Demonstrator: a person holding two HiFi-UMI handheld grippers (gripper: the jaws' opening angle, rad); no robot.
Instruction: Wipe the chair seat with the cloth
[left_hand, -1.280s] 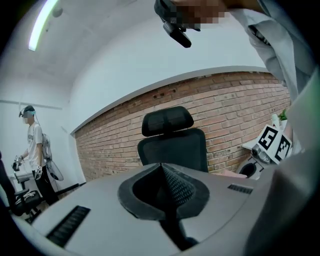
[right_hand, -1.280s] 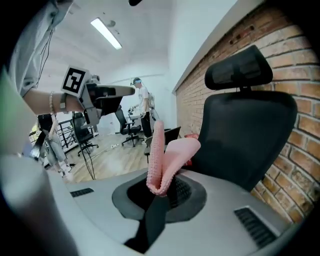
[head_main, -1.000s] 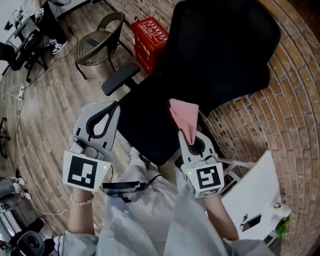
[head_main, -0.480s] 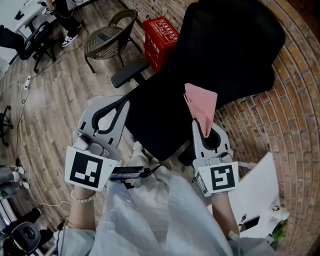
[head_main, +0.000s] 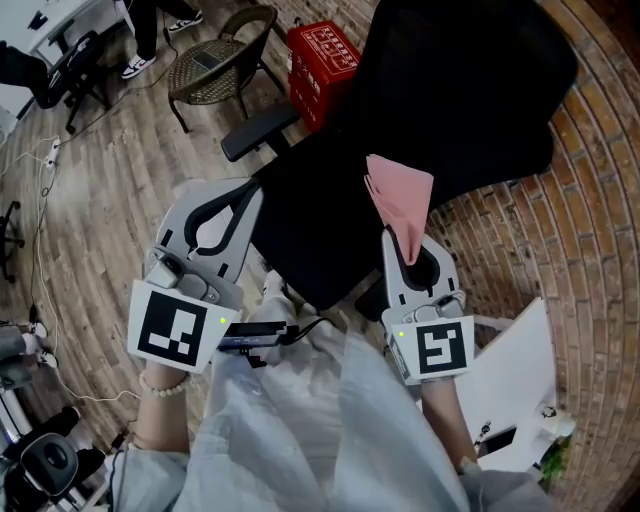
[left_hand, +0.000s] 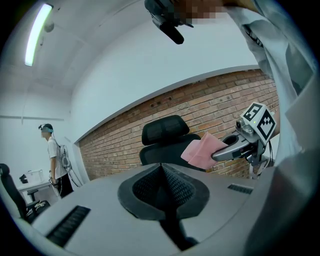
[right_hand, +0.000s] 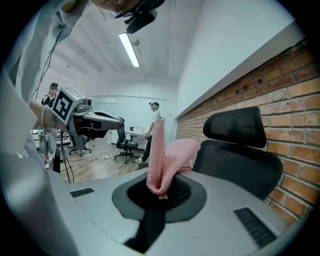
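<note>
The left gripper (head_main: 243, 200), grey moulded plastic, sits at the left edge of the one black office chair's rounded seat (head_main: 305, 228), its ribbed jaws pressed together on nothing. Over the seat's right edge, the right gripper (head_main: 405, 248) is clamped on the single pink, nubbly knitted cloth (head_main: 400, 198), which stands folded above its jaws.

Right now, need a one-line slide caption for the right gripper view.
Right gripper shut on a folded pink cloth, black office chair ahead, brick wall behind it.
</note>
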